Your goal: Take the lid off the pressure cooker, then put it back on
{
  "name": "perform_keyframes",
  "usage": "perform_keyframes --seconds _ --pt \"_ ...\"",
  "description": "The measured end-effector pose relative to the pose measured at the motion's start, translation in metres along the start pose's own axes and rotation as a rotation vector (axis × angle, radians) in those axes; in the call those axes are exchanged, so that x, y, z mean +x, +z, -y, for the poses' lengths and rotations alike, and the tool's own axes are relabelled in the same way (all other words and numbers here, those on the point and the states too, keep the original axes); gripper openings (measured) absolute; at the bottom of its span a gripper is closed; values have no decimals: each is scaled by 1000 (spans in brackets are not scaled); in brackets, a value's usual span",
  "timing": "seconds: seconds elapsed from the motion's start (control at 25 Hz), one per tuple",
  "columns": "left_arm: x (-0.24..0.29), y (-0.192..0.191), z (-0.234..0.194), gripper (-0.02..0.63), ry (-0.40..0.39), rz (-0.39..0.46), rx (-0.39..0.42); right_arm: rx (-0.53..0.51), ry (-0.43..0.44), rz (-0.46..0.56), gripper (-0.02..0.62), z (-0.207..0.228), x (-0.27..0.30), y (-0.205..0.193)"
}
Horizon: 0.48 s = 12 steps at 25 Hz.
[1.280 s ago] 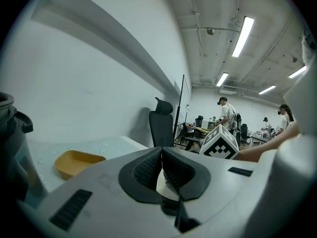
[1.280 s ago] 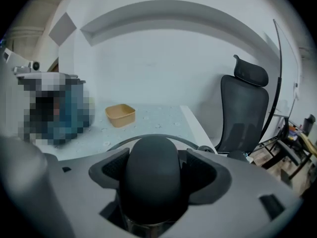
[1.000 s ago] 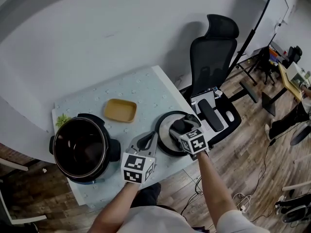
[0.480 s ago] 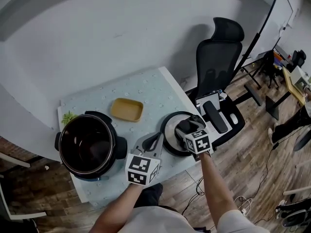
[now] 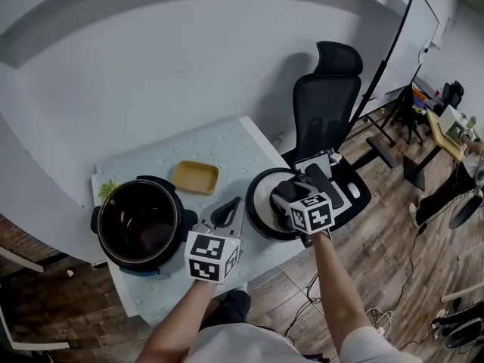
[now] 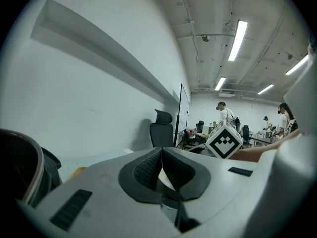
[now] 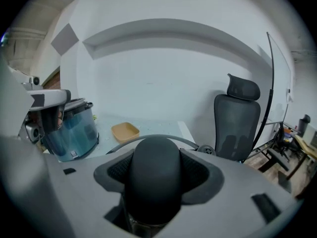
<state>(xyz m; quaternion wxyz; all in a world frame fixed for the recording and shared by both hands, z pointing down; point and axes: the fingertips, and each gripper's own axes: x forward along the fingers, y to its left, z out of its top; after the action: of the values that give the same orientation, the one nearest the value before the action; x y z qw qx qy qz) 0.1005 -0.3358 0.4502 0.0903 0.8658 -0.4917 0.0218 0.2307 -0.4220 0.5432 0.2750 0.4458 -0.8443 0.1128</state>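
Note:
The pressure cooker pot [image 5: 140, 225] stands open on the left of the table, its dark inside showing. Its round lid [image 5: 261, 210] is off the pot, at the table's right corner; whether it rests on the table I cannot tell. My right gripper [image 5: 284, 193] is shut on the lid's black handle [image 7: 154, 175], which fills the space between its pads in the right gripper view. The lid's rim [image 7: 115, 146] curves behind the handle. My left gripper [image 5: 233, 206] hovers between pot and lid, shut on nothing, its pads [image 6: 149, 168] touching. The pot's rim [image 6: 20, 167] shows at its left.
A shallow yellow dish [image 5: 195, 177] lies on the pale table [image 5: 227, 146] behind the pot and lid. Something green [image 5: 108, 190] sits at the table's left edge. A black office chair [image 5: 325, 112] stands just right of the table, on wooden floor. People stand far off [image 6: 225, 115].
The head camera has shifted a little. Both grippers, the lid and the pot keep about the same places on the table.

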Motion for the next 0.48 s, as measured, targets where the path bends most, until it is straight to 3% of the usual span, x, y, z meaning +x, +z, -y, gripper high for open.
perform_keyframes --seconds 0.24,0.48 --pt "-31 39 -3 14 33 44 36 -13 -14 68 276 -10 -48 51" --pt "-68 67 -20 14 106 66 56 -17 32 120 276 -35 -81 96"
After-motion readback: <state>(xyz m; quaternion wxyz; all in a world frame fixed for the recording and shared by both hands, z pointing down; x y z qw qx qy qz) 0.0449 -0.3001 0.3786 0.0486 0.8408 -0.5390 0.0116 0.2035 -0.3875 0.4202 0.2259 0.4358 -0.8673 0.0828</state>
